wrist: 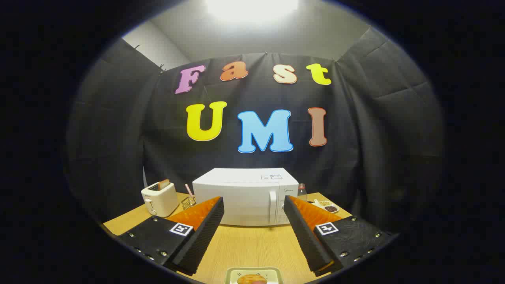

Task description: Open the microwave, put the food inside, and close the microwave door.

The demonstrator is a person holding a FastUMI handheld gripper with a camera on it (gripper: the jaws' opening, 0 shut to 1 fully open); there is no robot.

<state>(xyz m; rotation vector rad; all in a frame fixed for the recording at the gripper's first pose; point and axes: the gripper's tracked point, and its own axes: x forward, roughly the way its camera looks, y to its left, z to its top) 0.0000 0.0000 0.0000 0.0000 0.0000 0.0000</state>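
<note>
The gripper (253, 205) is seen as two wedge-shaped fingers (205, 232) that taper toward their far tips, with the inner faces covered in a fine ribbed texture. Behind each finger a flat, matte mounting plate (152, 236) is fitted, and small round screws (162, 252) are set along the near edges of both plates. A square white marker (180, 228) with a black pattern is fixed on the left plate, and a matching one is carried on the right plate. The fingers are held well apart.
</note>
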